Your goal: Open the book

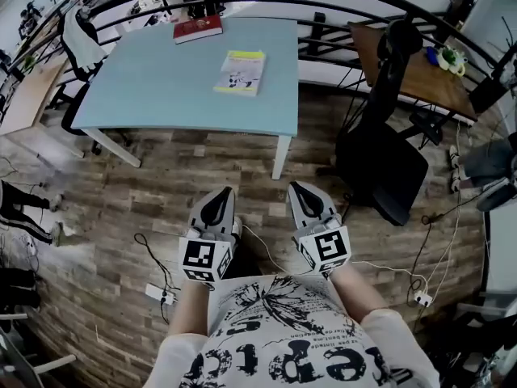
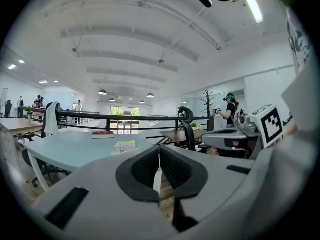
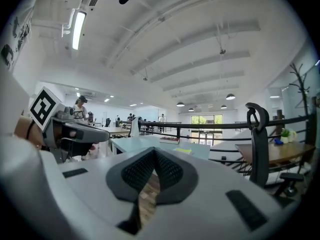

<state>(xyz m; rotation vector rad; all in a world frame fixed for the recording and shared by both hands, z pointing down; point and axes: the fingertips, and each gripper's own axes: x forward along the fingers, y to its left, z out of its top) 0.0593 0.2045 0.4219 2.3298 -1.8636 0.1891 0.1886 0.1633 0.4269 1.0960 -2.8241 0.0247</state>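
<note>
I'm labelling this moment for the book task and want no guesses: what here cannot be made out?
- Yellow-and-white book: the cover print is too small to read in the head view, and the book is tiny in both gripper views.
- Red book: the title is too small in every view.
- Table: its own top hides the far legs in the head view.
- Which of the two books is meant: nothing shows it.
</note>
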